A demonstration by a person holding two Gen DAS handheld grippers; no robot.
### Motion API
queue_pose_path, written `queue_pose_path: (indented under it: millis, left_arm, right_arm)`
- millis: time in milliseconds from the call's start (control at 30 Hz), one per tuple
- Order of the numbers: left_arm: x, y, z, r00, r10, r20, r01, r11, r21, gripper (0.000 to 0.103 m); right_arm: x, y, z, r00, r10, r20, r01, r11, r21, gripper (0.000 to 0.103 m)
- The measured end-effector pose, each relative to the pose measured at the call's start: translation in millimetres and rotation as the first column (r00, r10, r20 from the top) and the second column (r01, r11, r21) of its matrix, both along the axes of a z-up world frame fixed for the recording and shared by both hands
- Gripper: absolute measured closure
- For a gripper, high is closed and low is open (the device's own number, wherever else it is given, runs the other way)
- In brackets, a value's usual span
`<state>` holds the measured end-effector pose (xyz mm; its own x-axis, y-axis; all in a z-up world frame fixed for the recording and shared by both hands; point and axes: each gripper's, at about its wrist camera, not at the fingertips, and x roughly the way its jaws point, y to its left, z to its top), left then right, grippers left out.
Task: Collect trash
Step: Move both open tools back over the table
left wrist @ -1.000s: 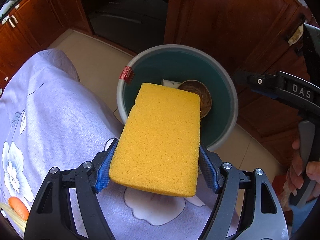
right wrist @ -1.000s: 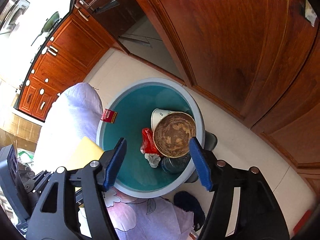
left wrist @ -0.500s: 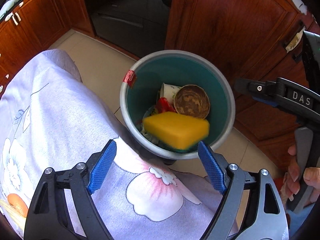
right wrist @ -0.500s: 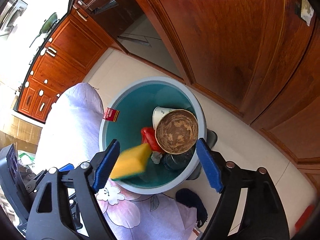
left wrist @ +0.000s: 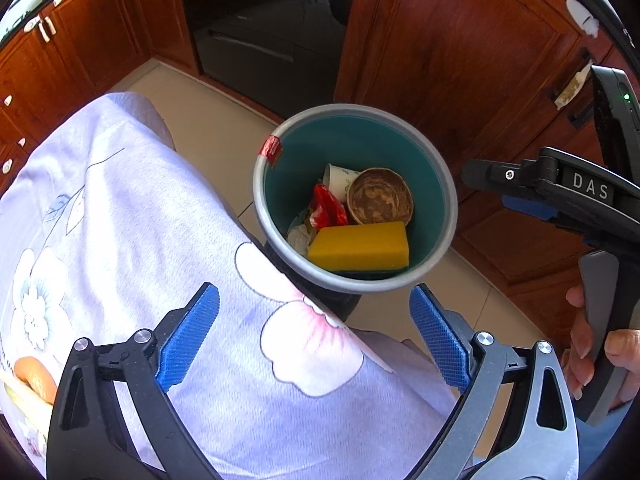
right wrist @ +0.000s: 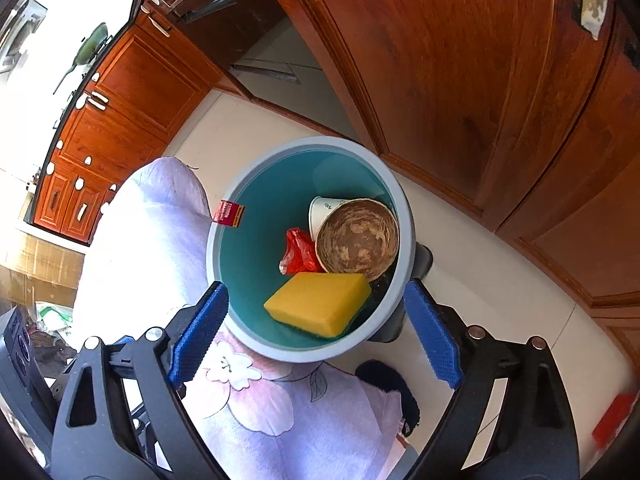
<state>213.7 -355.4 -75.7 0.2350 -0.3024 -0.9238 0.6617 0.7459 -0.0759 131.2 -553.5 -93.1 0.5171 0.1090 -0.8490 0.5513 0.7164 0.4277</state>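
A yellow sponge lies inside the grey-rimmed teal bin on the floor, on top of other trash: a brown paper bowl, a white paper cup and a red wrapper. My left gripper hovers above the bin's near side, jaws still opening, nothing between them. My right gripper also hangs over the bin, jaws opening and empty. In the left wrist view the right gripper's body shows at the right, held by a hand.
A table under a lilac flowered cloth reaches up to the bin's left and near side. Wooden cabinets stand close behind the bin. A dark slipper lies on the pale tiled floor.
The left gripper opened and let go of the yellow sponge, which fell into the bin and now rests on the trash. Both grippers' jaws have spread wider; the left one rose a little.
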Motion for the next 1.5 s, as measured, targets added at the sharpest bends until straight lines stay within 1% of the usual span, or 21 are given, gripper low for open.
queue_pose_path:
  millis: [133,367,933,1233,1367,1500]
  left_arm:
    - [-6,13,10,1.000,0.022,0.005,-0.022,0.999,-0.026,0.005]
    - [-20,40,27,0.998,0.068,0.017,-0.066,0.996,-0.065,0.004]
    - [-62,116,59,0.985,0.165,0.058,-0.157,0.980,-0.119,0.004]
    - [-76,156,69,0.970,0.230,0.083,-0.217,0.966,-0.138,0.004]
    - [-81,181,71,0.958,0.275,0.081,-0.261,0.954,-0.147,0.004]
    - [-86,210,69,0.943,0.322,0.085,-0.309,0.941,-0.141,0.004]
  right_arm:
    - [-8,9,8,1.000,0.005,0.003,-0.005,1.000,-0.012,0.016]
    - [-15,29,18,0.999,0.032,-0.001,-0.032,0.999,-0.019,0.016]
    - [-39,86,50,0.994,0.107,0.023,-0.106,0.994,-0.034,0.016]
    - [-44,115,59,0.987,0.155,0.028,-0.154,0.987,-0.038,0.016]
    - [-42,136,62,0.980,0.195,0.025,-0.194,0.980,-0.046,0.016]
    - [-39,158,64,0.970,0.242,0.021,-0.241,0.969,-0.048,0.016]
